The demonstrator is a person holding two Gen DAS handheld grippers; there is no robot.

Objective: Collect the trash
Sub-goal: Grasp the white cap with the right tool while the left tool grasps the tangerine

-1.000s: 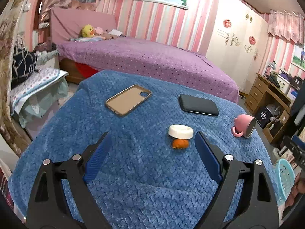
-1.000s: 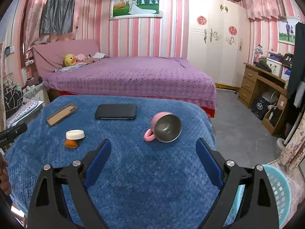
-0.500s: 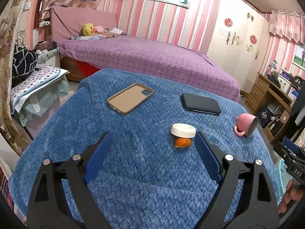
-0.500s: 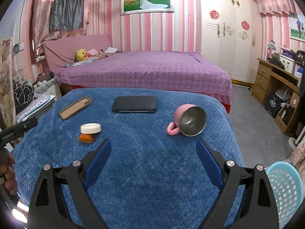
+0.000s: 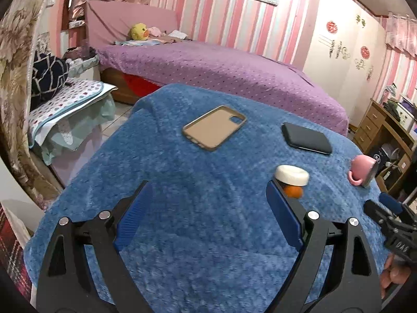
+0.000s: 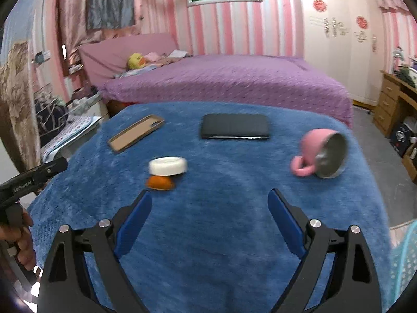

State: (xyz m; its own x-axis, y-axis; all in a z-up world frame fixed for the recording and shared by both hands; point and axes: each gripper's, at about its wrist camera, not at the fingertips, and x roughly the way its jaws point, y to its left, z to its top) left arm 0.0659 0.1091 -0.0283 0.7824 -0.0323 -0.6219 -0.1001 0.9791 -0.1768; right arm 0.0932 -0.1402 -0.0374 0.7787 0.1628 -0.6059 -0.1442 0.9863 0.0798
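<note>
A small orange scrap (image 6: 159,183) lies on the blue blanket-covered table (image 6: 221,234), touching a white round lid-like piece (image 6: 168,166) just behind it. In the left wrist view the scrap (image 5: 293,191) sits right beside my right fingertip, with the white piece (image 5: 292,175) above it. My left gripper (image 5: 208,208) is open and empty above the blanket. My right gripper (image 6: 209,214) is open and empty, its left fingertip close in front of the scrap. A light blue mesh basket (image 6: 404,258) shows at the right edge, below the table.
A tan phone case (image 6: 135,136), a black phone (image 6: 234,129) and a tipped pink mug (image 6: 322,154) lie on the table. A purple bed (image 6: 234,80) stands behind. A wooden desk (image 6: 396,101) is at the right, a cluttered stand (image 5: 65,99) at the left.
Both grippers have shifted left and nearer the table, so the scrap and white piece now sit closer to the fingertips. Nothing was grasped; the frames now are slightly blurred.
</note>
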